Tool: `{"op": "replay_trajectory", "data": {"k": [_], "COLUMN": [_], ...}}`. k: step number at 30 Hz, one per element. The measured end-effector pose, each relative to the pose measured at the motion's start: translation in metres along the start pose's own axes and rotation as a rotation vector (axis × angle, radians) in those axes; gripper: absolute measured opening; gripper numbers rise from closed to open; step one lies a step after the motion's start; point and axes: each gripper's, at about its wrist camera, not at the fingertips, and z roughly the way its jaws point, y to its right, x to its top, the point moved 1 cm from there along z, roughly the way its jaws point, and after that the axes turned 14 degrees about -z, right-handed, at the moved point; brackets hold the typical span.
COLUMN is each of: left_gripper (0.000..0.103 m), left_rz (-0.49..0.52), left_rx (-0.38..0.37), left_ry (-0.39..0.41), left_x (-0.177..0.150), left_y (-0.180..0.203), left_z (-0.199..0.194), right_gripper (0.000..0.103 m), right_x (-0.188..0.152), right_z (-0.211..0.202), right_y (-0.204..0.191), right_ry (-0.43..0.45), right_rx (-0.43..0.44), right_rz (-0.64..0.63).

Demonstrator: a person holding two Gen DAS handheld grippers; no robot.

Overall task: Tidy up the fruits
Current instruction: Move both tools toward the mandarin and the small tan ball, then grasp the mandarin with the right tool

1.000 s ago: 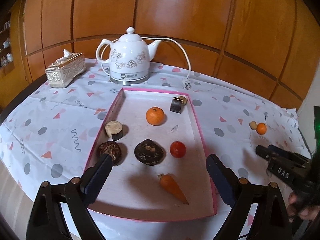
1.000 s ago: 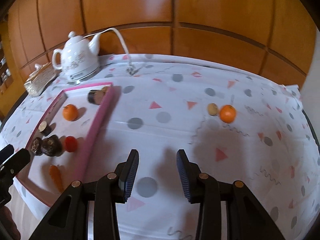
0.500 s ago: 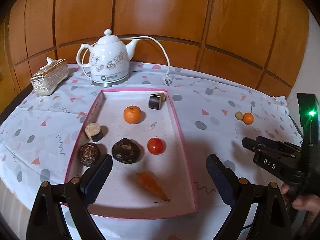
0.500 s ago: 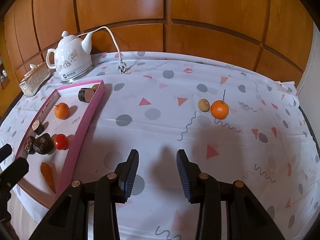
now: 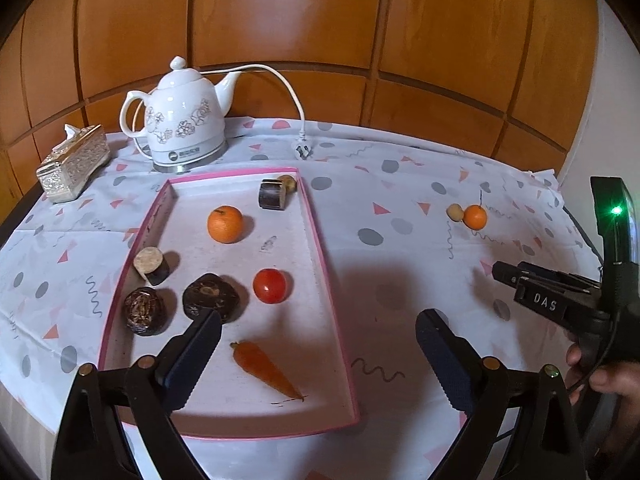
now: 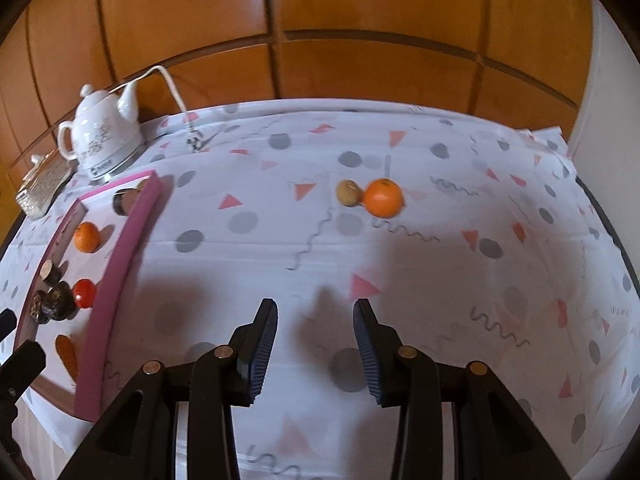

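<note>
The pink tray [image 5: 320,248] holds one orange [image 5: 225,224], one tomato [image 5: 270,285] and one carrot [image 5: 264,368]. A second orange [image 6: 383,197] sits on the tablecloth [image 6: 440,264], touching one small yellow fruit [image 6: 349,193]. The left gripper [image 5: 318,344] is wide open and empty. The right gripper [image 6: 315,344], marked "DAS", is partly open and empty.

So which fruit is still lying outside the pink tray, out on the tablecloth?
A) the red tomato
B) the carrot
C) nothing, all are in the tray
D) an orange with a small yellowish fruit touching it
D: the orange and the small yellowish fruit sit together on the tablecloth, well clear of the pink tray.
</note>
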Motion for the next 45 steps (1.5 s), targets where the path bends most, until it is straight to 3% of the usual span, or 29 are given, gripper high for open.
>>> {"op": "replay_trajectory", "data": {"k": [13, 21, 24, 29, 38, 45], "left_gripper": [0.099, 0.1, 0.1, 0.1, 0.1, 0.1], "left_rz": [0.064, 0.081, 0.09, 0.105, 0.112, 0.113], "left_rx": [-0.028, -0.029, -0.04, -0.056, -0.08, -0.09], "left_ry": [-0.024, -0.031, -0.035, -0.043, -0.061, -0.075], "left_x": [0.001, 0.005, 0.006, 0.006, 0.007, 0.007], "left_y": [0.027, 0.036, 0.041, 0.05, 0.058, 0.06], "left_z": [0.013, 0.02, 0.022, 0.026, 0.035, 0.042], "right_gripper": [0.04, 0.04, 0.047, 0.047, 0.047, 0.047], "right_x": [-0.006, -0.002, 0.002, 0.016, 0.046, 0.06], "right_z": [0.015, 0.027, 0.031, 0.038, 0.07, 0.099], "right_y": [0.063, 0.071, 0.071, 0.079, 0.095, 0.089], "right_ry": [-0.02, -0.04, -0.039, -0.025, -0.037, -0.082], "right_rx": [0.015, 0.012, 0.014, 0.022, 0.079, 0.062], "right_rz": [0.158, 0.148, 0.13, 0.102, 0.092, 0.043]}}
